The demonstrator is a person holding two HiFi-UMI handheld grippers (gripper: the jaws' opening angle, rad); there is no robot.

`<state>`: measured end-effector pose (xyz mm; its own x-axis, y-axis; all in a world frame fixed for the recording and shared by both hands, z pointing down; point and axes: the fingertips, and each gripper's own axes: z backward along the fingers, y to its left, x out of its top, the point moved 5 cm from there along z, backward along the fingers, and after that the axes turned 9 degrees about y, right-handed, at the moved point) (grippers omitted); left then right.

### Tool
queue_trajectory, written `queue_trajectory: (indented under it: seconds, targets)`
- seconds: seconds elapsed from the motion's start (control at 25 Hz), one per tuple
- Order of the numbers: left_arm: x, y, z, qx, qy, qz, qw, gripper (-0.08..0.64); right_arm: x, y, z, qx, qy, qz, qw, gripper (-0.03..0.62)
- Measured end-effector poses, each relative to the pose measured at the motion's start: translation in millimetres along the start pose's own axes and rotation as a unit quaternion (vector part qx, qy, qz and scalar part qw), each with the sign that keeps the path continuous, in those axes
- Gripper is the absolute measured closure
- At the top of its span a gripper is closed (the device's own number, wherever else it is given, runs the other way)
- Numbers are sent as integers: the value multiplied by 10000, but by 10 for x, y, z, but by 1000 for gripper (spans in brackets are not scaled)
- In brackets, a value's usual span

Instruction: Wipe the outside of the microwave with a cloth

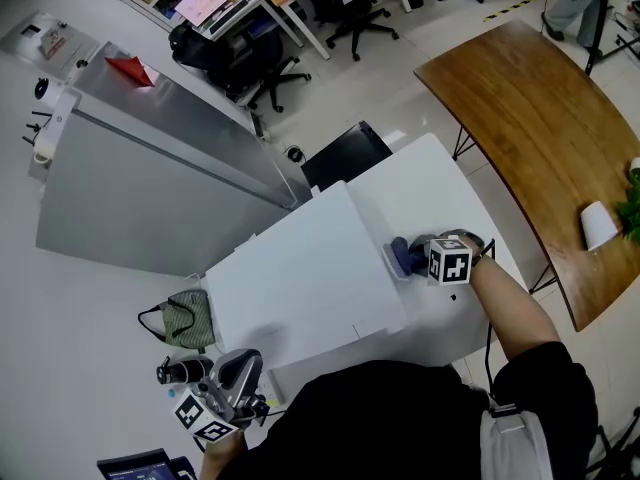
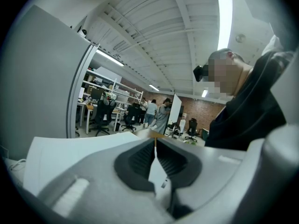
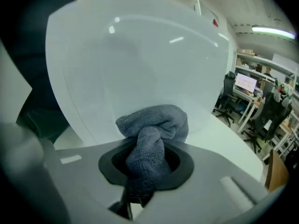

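From the head view, we've got the white microwave [image 1: 300, 278] sitting mid-frame on the white table [image 1: 440, 168]. The right gripper [image 1: 420, 258] is in at the microwave's right flank with the grey-blue cloth [image 1: 403, 256] leading. From that claw the microwave lies at 9 o'clock, and the flank itself runs from 11 to 5 o'clock, so we judge the wiping stroke has to travel along that line. The left gripper [image 1: 238, 373] hangs down at 7 o'clock off the microwave's near corner, well apart from the cloth, so the right is plainly the nearer hand.

In the left gripper view, the left gripper [image 2: 155, 146] has its dark pads drawn together to a thin slit with nothing between them. It is tipped up toward the ceiling, with a white panel [image 2: 70, 153] low at 8 o'clock.

In the right gripper view, the right gripper [image 3: 149, 167] is clamped on the cloth [image 3: 152, 136], which sits bunched in a knot with its loose end bulging out ahead of the jaws. The microwave's smooth white wall [image 3: 140, 64] fills everything from 10 to 1 o'clock, dead ahead. The cloth's front fold looks to be touching it, though we can't quite confirm the contact from here.
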<state>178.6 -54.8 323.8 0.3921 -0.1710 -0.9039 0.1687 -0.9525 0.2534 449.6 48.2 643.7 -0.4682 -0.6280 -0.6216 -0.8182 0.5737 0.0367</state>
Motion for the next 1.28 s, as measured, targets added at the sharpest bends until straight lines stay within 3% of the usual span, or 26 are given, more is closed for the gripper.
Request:
queue_trajectory:
  seconds: [0.16,0.32,0.4,0.48,0.6,0.76,0.84,0.96,1.28]
  targets:
    - [15,-17,-18,-21,-5,-23,10000,549,-174,53,-318,275,716,70,9970,523]
    - [21,-36,-5,-7,-27,-24,10000,549,-207,84,-251,329,795,126,9962,523]
    - [24,-31,19,18,-46,-18,10000,549,-62,63,62,77,337,58,9994,523]
    - [25,-14,36,37,-49,-21,10000,549,194,27,536,-292,-451,-36,9986,523]
    - [8,-4,36,38,-38,-10,10000,549,571,27,1265,-706,-1489,140,9862,523]
    - [-22,-21,11,12,-4,11,10000,549,895,248,1580,-468,-1903,702,9781,523]
    - [-28,-24,2,-7,14,10,10000,549,896,315,1481,-403,-1663,783,9821,523]
    - [-28,-24,20,-6,8,23,10000,549,694,368,1154,-351,-863,793,9925,523]
    - [-45,-52,-11,-51,25,21,10000,549,-10,375,104,301,176,132,9993,522]
